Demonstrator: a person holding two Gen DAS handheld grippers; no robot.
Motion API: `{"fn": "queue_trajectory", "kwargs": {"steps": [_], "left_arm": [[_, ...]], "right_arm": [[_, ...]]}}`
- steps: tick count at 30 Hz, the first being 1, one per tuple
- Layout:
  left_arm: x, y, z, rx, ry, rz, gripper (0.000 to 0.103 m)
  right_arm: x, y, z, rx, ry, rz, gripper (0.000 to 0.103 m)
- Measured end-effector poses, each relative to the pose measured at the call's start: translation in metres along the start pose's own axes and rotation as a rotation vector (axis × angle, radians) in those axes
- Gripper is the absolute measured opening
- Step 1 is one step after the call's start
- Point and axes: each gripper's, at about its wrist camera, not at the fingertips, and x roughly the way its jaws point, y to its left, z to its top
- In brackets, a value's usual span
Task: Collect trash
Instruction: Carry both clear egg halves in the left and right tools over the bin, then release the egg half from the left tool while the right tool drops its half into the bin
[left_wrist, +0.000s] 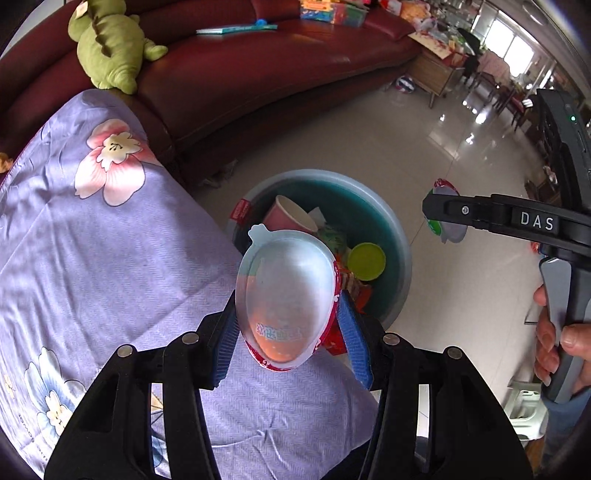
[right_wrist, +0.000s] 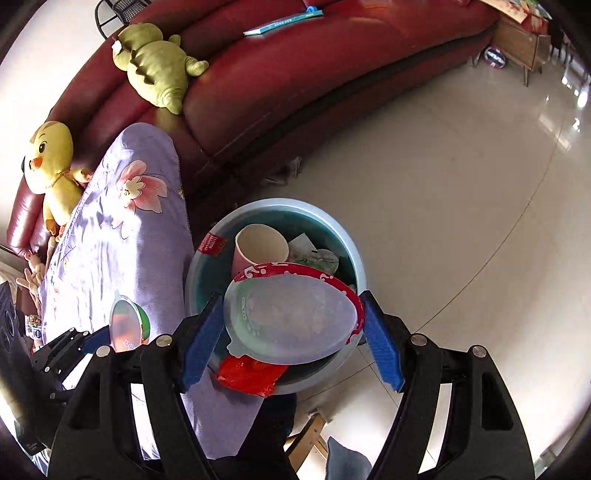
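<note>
Above round teal basin (right_wrist: 352, 243), egg-shaped translucent plastic cups (right_wrist: 291, 317) in tongs (right_wrist: 286, 338).

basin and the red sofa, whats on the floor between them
In the right wrist view, only bare tile and a small crumpled scrap at the sofa base lie beyond the basin. The floral cloth hangs to its left.

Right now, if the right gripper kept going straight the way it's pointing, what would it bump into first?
Probably the round blue-green plastic basin holding trash: the right gripper, shut on an egg-shaped red-rimmed plastic cup, points down into it. Depth is uncertain.
</note>
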Motion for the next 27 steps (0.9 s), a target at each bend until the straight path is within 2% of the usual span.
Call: {"fn": "queue_trajectory", "kwargs": {"steps": [13, 15, 17, 19, 27], "left_arm": [[0.063, -0.039, 0.033, 0.039, 0.093, -0.052, 0.054], [0.071, -0.043, 0.037, 0.041, 0.105, -0.065, 0.057], [0.078, -0.046, 0.039, 0.042, 0.116, -0.070, 0.070], [0.079, -0.046, 0.039, 0.043, 0.110, -0.063, 0.078], [0.071, -0.033, 0.035, 0.006, 0.097, -0.061, 0.086]], "right_arm": [[0.027, -0.031, 0.021, 0.057, 0.041, 0.000, 0.070], [0.031, -0.034, 0.023, 0.062, 0.046, -0.002, 0.070], [0.034, -0.036, 0.024, 0.066, 0.053, -0.003, 0.070], [0.036, -0.036, 0.025, 0.067, 0.059, -0.003, 0.070], [0.046, -0.028, 0.028, 0.050, 0.074, 0.006, 0.070]]}}
